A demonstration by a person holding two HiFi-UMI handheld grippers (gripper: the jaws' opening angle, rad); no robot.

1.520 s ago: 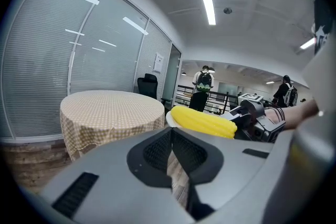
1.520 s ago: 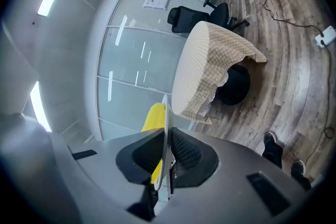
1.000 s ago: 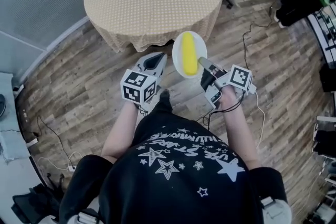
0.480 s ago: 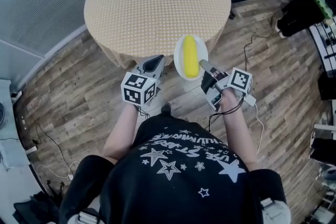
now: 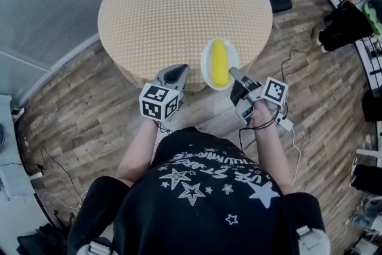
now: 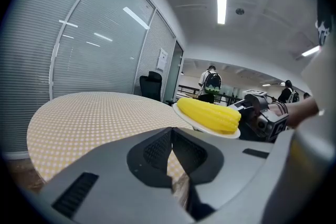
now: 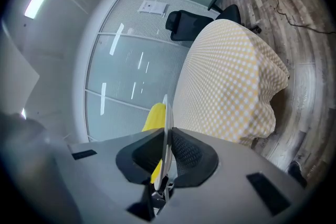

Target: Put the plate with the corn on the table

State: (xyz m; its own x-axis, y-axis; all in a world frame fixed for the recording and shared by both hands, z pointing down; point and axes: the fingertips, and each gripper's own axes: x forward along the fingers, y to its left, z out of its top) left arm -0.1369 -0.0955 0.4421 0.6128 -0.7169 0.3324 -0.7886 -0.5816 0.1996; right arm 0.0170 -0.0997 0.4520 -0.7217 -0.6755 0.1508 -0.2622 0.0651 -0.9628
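Standing bare under a yellow checked cloth, the round counter [image 5: 179,9] is seen as the largest thing in view, and nothing is carried on its top; the cloth hangs over its near edge toward the wooden floor.

At that near edge the right hand-held gripper [image 5: 234,74] is held out. In the right gripper view its jaws are pinched on the rim of the white plate [image 5: 207,71], which is seen edge-on between them. The thin rim is the only part that can be clamped, so the plate is carried out ahead of the jaws and kept level, presumably so that its load does not roll.

The left hand-held gripper [image 5: 175,73] is held just short of the counter's near edge, beside the plate but apart from it. Its jaws are pressed together with nothing between them, and no part in the carrying is taken by it.

The plate is raised over the counter's near right edge; from the left gripper view it is judged not yet to be resting on the cloth.

The corn [image 5: 219,61], one yellow cob, lies lengthwise on the plate, pointing toward the counter's middle. A lowering onto the cloth is judged to be the remaining step.
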